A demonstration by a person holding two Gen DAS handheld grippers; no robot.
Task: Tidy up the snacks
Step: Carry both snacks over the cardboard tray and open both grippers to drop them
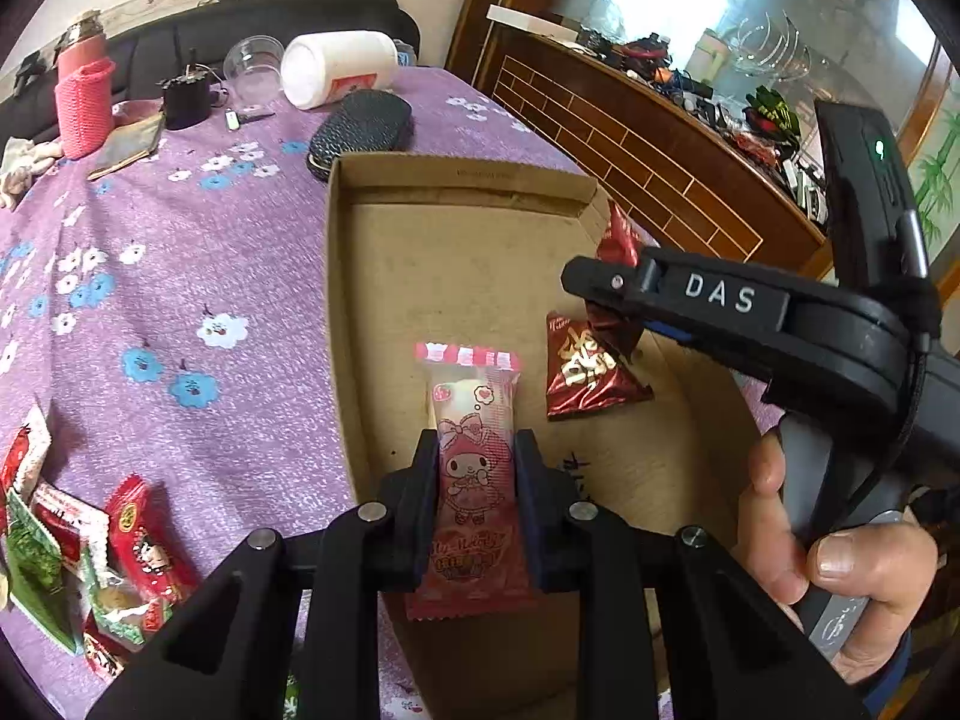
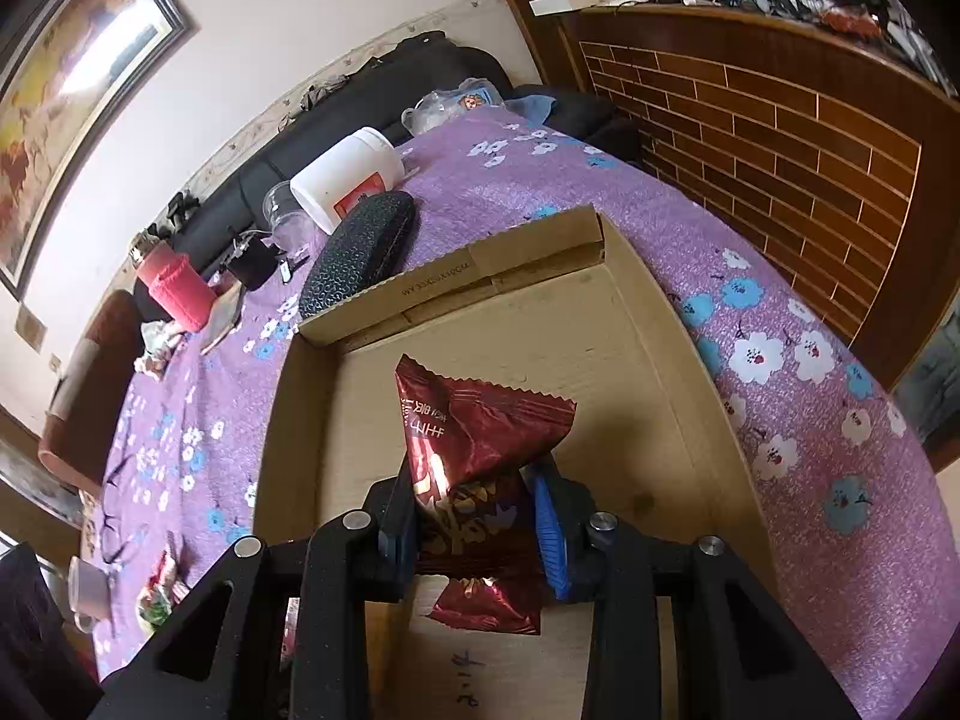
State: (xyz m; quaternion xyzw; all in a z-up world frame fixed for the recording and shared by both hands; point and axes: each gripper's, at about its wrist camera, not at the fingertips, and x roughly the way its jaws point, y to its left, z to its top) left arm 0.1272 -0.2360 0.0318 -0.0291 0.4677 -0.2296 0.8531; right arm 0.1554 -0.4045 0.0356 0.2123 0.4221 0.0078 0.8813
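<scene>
1. The step in hand looks like this: snacks are being moved off the purple flowered tablecloth [image 1: 198, 252] and into the cardboard box [image 1: 456, 180] — one snack in each tool.

2. The left gripper [image 1: 474, 480], at the bottom middle of the left view, is nearly closed and pinches a pink candy packet [image 1: 474, 468] with a cartoon bunny on it. The packet hangs over the box floor, near the lower edge of the box.

3. The right gripper [image 2: 477, 516], at the bottom middle of the right view, is also nearly closed. It squeezes a dark red snack bag [image 2: 480, 438] (shiny, with a zigzag top), held above the box.

4. One more dark red packet [image 1: 582, 372] already lies flat in the box, in the middle right of the left view, just under the tip of the right tool.

5. More snacks [image 1: 78, 552] wait in a pile at the lower left of the left view, well apart from the box.

6. Next, I think, each tool needs to go low and let go gently, so the packets land inside the box — not on top of each other.
</scene>
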